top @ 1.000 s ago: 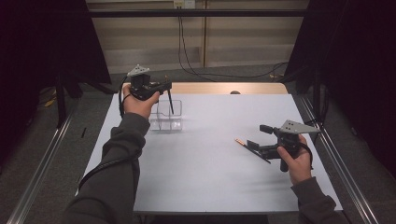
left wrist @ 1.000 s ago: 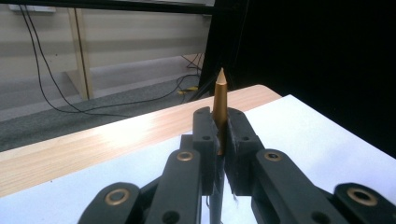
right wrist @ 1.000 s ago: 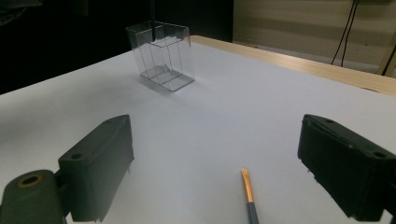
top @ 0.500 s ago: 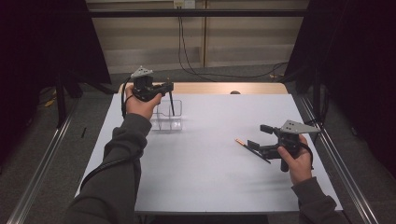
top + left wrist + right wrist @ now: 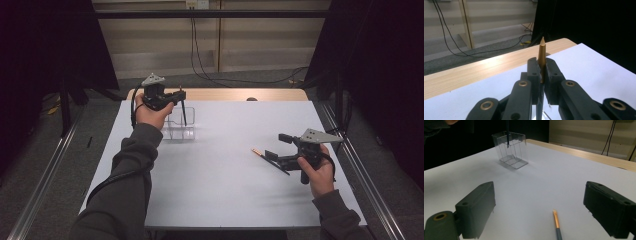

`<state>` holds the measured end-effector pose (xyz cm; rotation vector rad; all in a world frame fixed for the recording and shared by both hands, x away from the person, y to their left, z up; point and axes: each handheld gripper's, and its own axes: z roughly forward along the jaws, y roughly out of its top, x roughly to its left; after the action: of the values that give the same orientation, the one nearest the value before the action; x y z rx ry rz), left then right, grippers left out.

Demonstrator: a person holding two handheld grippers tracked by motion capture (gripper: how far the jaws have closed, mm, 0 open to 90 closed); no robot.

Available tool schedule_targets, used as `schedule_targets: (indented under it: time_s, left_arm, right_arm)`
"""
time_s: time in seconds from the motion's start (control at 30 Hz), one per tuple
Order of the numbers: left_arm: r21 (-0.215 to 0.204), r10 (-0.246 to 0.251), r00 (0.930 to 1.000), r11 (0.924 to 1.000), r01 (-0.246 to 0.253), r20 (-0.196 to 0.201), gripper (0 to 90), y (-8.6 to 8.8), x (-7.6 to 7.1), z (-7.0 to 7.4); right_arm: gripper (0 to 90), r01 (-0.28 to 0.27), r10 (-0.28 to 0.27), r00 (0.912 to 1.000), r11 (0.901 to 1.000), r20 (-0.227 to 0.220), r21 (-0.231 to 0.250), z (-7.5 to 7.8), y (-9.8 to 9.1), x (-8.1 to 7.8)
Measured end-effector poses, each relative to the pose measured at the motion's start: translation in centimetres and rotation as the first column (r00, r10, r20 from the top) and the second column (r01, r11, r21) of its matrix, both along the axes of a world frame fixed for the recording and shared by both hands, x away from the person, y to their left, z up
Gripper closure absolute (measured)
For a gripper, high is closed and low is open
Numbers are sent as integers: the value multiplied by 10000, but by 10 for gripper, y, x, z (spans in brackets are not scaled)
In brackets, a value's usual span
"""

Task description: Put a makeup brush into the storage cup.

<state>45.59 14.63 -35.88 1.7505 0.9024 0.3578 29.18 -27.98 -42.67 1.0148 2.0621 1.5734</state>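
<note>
High view puts the left gripper (image 5: 181, 95) above a clear plastic holder (image 5: 180, 125) at the far left of the white table (image 5: 215, 190), its jaws clamped on a dark brush (image 5: 183, 111) that hangs down into the holder. Left gripper view adds the brush's gold pointed end (image 5: 542, 53) rising between the pressed pads. Right gripper view shows the jaws of the right gripper (image 5: 539, 210) spread wide with nothing in them, and a second brush (image 5: 557, 223) lying flat on the table between them, well apart from the holder (image 5: 511, 152), with nothing standing between.
</note>
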Motion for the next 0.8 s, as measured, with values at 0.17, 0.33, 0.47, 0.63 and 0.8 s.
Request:
schedule_targets:
  time_s: [0.17,0.33,0.47,0.63,0.8]
  left_arm:
    - [114,-47,10000,9999,48,-61,841,-1,0,-1]
    - [241,6,9999,9997,-4,-117,841,-1,0,-4]
    - [317,-27,9998,9995,34,-202,840,-3,0,-9]
    - [433,-129,9994,9990,143,-324,840,-7,0,-14]
    - [474,-121,9993,9988,138,-363,840,-9,0,-17]
  right_arm:
    - [97,5,-5,10000,10000,-5,-39,0,0,0]
    - [98,-30,30,10000,10000,5,-24,0,0,0]
    - [98,-32,32,10000,10000,-9,-49,0,1,0]
    - [97,32,-32,10000,10000,-35,-21,0,0,0]
    - [97,10,-10,10000,10000,0,-75,0,0,0]
